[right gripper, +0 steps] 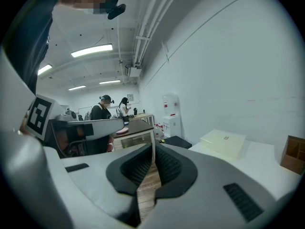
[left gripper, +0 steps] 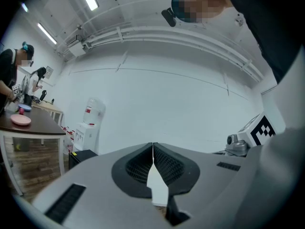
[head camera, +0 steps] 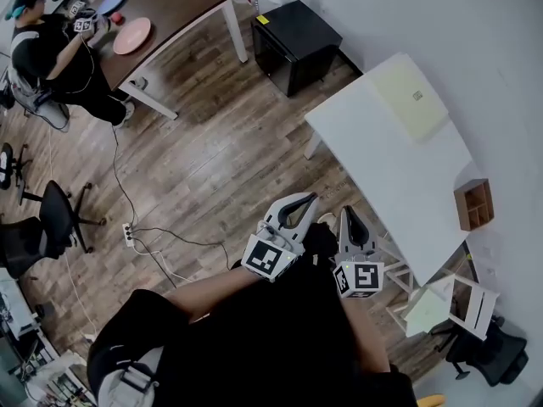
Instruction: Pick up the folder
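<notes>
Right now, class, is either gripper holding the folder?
No: the folder lies flat on the white table, while the left gripper and right gripper are shut on nothing.

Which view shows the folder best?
Head view: the folder lies whole, seen from above, on the table near the wall. The right gripper view shows it low and side-on; the left gripper view misses it.

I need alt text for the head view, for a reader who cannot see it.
From above: a person holds the left claw and right claw, both shut and empty, beside a white table whose far end bears a pale folder.
</notes>
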`<state>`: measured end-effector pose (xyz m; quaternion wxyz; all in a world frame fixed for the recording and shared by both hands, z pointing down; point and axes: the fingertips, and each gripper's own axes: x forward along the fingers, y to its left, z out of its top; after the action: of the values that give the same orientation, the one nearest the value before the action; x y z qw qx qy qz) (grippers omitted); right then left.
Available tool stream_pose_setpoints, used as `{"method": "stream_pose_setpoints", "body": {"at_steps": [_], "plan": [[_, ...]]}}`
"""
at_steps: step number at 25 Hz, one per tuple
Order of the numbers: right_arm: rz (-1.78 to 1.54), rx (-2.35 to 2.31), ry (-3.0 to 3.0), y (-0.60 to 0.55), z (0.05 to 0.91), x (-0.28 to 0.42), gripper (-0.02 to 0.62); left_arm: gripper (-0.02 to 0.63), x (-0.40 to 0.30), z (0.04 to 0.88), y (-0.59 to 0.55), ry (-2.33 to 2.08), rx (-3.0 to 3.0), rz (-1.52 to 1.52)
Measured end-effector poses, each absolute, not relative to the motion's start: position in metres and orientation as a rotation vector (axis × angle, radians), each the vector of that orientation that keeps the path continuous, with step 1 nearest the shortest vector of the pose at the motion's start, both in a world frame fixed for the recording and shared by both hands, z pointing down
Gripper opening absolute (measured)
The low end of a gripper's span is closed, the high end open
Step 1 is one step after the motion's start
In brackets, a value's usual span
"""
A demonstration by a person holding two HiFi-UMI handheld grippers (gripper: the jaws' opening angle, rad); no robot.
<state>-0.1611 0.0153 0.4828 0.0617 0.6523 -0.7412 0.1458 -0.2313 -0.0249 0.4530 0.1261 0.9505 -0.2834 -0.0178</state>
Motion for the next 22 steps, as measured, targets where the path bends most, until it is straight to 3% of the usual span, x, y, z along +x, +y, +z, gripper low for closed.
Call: {"method": "stream_pose_setpoints", "body": {"at_steps": [14,22], "plan": [[0.387,2.099,-2.235,-0.03,0.483,-0.102,0.038,0.015,-0.198,0.46,-0.071,-0.793,2.762,0.055],[0.471,2.216,-2.164,-0.069,0.49,-0.038,0.038,0.015,-0.136,0.466,-0.123,-0.74,2.8,0.108]]}}
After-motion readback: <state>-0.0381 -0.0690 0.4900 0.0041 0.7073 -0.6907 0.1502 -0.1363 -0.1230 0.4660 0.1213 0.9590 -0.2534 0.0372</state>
